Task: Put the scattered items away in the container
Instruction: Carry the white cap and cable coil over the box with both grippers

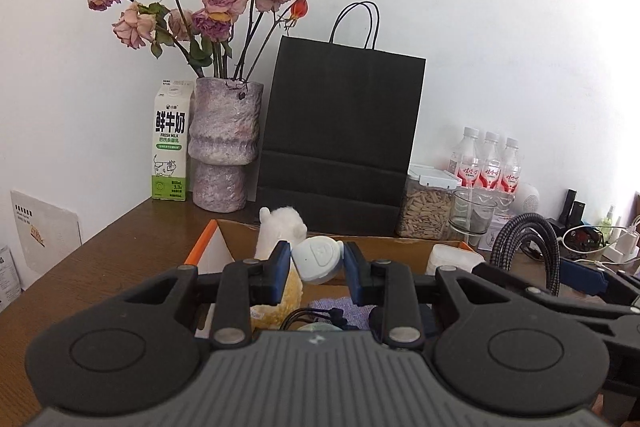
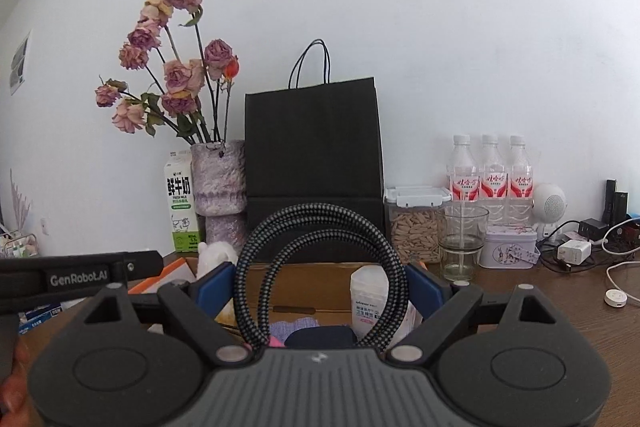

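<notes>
My left gripper [image 1: 317, 264] is closed narrow on a small pale-blue round gadget [image 1: 318, 259], its blue pads pressing on both sides. My right gripper [image 2: 320, 287] stands wide, gripping a coil of black-and-grey braided cable [image 2: 320, 267] that loops up between its fingers and touches both pads. Just beyond and below both sits the open cardboard box [image 1: 384, 251], the container, already holding a white-and-yellow plush toy [image 1: 280, 227] at its left, a lilac cloth [image 2: 294, 327] and a white plastic tub [image 2: 370, 301] at its right. Farther back, against the wall, stand from left to right a milk carton [image 1: 170, 143], a stone-grey vase [image 1: 224, 147] of dried roses, a black paper bag [image 1: 340, 131], a jar of seeds [image 2: 416, 227], a glass [image 2: 464, 239] and three water bottles [image 2: 492, 171]
</notes>
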